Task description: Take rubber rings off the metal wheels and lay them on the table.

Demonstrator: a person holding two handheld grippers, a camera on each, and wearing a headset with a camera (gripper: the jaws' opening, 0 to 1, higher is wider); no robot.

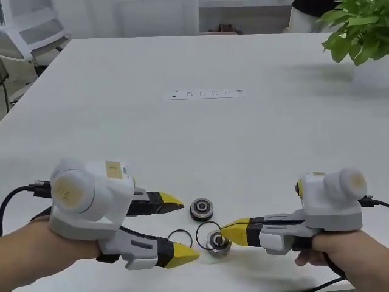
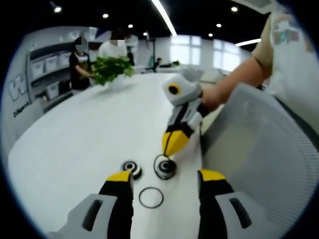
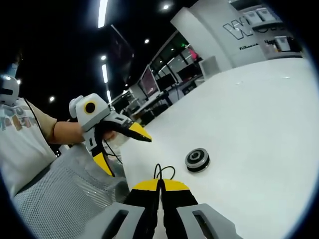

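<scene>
A metal wheel [image 1: 201, 208] still wearing its black rubber ring sits just past my left gripper's far jaw; it shows again as wheel [image 2: 131, 168] and wheel [image 3: 197, 159]. A second, bare-looking wheel [image 1: 217, 242] lies nearer me. My right gripper [image 1: 226, 232] is shut on a thin rubber ring [image 1: 205, 230] that loops beside this wheel; the ring [image 3: 163, 172] sticks out of the closed right gripper [image 3: 160, 183]. One loose ring [image 1: 180, 238] lies flat on the table, between the open jaws of my left gripper [image 1: 177, 227]. That loose ring [image 2: 151, 197] lies just ahead of the left gripper [image 2: 165, 177].
The white table [image 1: 182, 140] stretches far ahead, with a white socket strip [image 1: 205, 93] set in its middle. A green plant [image 1: 358, 30] stands at the far right corner. A mesh chair [image 2: 259, 149] is behind the near edge. People stand at the far end.
</scene>
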